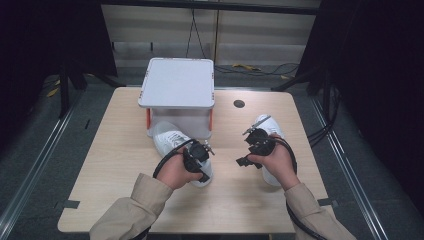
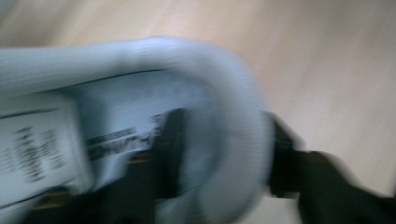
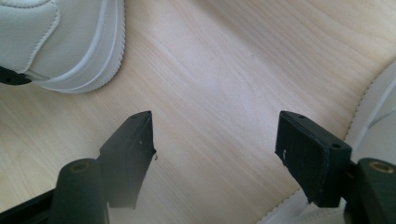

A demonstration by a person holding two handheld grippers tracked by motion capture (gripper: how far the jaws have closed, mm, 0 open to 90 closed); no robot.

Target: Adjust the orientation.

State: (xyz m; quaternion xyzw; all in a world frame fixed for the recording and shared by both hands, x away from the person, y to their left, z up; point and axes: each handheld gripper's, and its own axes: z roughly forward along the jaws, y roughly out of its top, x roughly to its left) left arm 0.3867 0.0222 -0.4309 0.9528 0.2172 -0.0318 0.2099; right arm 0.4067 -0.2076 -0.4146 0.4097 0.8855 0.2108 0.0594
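With one prong inside the white shoe (image 2: 154,116), left claw (image 2: 224,158) pinching its heel; right claw (image 3: 215,154) spread.

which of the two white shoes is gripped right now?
The left shoe, by the box: left gripper clamps its heel collar. The right shoe lies beside the open right gripper.

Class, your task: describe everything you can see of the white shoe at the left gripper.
The white shoe is a low sneaker, seemingly smooth leather, with a pale ribbed sole. It lies flat on the wooden table, toe toward the white box, heel toward the person. The left gripper has closed on its heel collar: one jaw sits inside the padded opening beside a printed size label, the other outside. The gripper view is blurred, so finer detail is unclear.
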